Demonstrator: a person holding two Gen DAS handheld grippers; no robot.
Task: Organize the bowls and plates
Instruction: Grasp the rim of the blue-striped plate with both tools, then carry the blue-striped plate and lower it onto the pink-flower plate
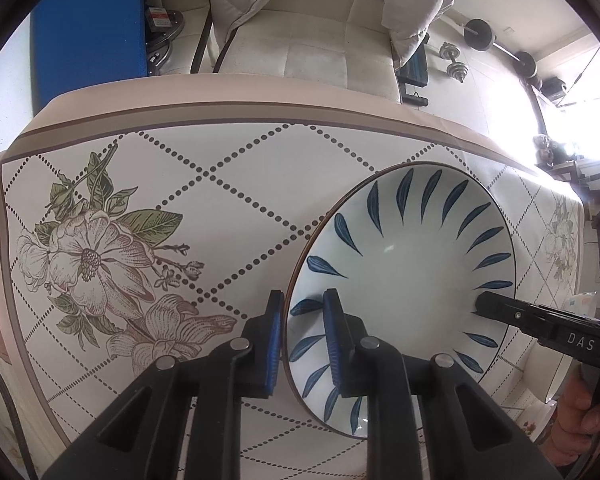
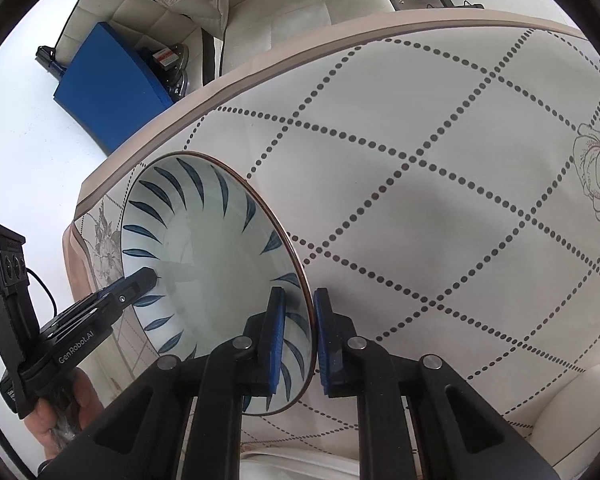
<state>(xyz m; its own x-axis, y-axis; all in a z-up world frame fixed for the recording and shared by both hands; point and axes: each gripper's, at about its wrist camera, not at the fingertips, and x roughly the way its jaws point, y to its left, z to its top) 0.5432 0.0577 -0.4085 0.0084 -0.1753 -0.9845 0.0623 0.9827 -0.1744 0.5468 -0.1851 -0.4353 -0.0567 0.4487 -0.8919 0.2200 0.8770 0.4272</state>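
Blue-leafed porcelain, the bowl (image 1: 404, 280) hangs tilted over the worktop (image 1: 228, 184) near one of its corners, pinched at opposite rims: the left tongs (image 1: 302, 332) and the right tongs (image 2: 300, 336) each have one pad inside and one outside the wall, closed on it. To set it down well, I judge both should lower together and level, neither letting go until the base rests flat on the cloth.

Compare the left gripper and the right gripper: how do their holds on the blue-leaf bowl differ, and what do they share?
The left gripper straddles the rim of the bowl on its left side; the right gripper straddles the opposite rim. The left gripper's right-hand finger sits inside the bowl; the right gripper's left-hand finger does. Shared: black bodies, blue pads, each with one finger inside the rim and one outside.
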